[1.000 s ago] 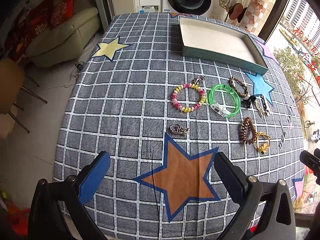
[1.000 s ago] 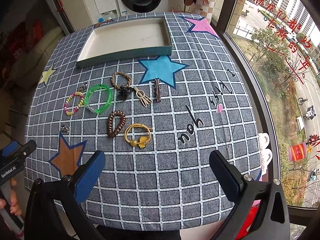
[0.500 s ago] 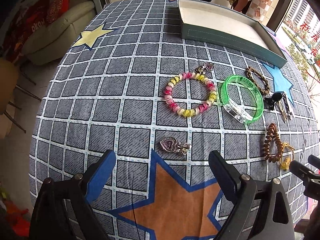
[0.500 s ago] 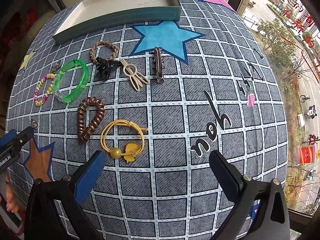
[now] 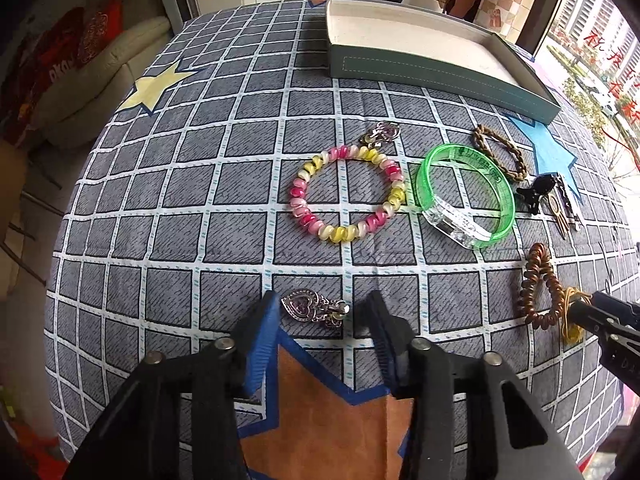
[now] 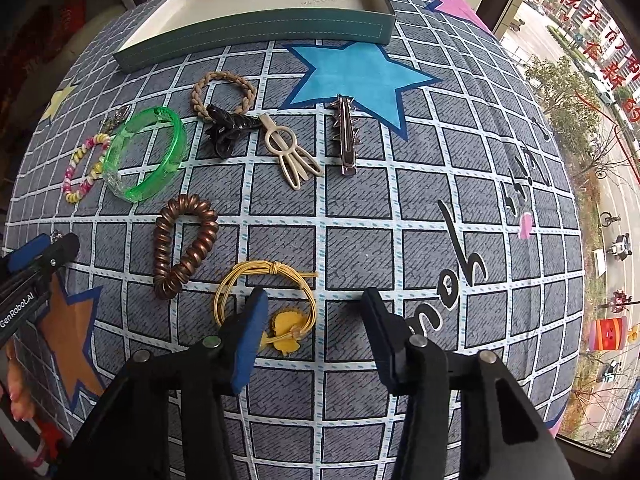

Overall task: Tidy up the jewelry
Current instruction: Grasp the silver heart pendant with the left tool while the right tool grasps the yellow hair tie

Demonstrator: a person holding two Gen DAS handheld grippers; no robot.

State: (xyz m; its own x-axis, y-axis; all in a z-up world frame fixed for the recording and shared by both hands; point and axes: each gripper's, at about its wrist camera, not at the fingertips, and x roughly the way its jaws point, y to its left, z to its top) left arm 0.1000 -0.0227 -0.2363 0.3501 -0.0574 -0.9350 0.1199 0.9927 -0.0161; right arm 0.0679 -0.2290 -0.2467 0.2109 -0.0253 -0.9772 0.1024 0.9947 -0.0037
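My left gripper [image 5: 320, 312] is open, low over the cloth, with a silver heart-shaped earring [image 5: 314, 312] lying between its fingertips. My right gripper [image 6: 312, 308] is open, its left finger inside the loop of a yellow hair tie [image 6: 266, 300] with a yellow charm. Further off lie a pink-and-yellow spiral bracelet [image 5: 346, 194], a green bangle [image 5: 466, 196], a second earring [image 5: 380, 134], a brown coil tie [image 6: 184, 244], a braided tie [image 6: 224, 94], a black claw clip [image 6: 226, 128], a beige clip [image 6: 290, 152] and a spiked metal clip [image 6: 347, 136]. The teal box [image 5: 436, 72] is empty.
The table is covered by a grey checked cloth with star patches [image 5: 332, 420]. A sofa [image 5: 92, 76] stands off the left edge. A window [image 6: 592, 80] runs along the right side. The other gripper shows at the left edge of the right wrist view [image 6: 36, 256].
Both grippers have dropped closer to the cloth and their jaws have narrowed, the left around the heart earring, the right around the yellow hair tie.
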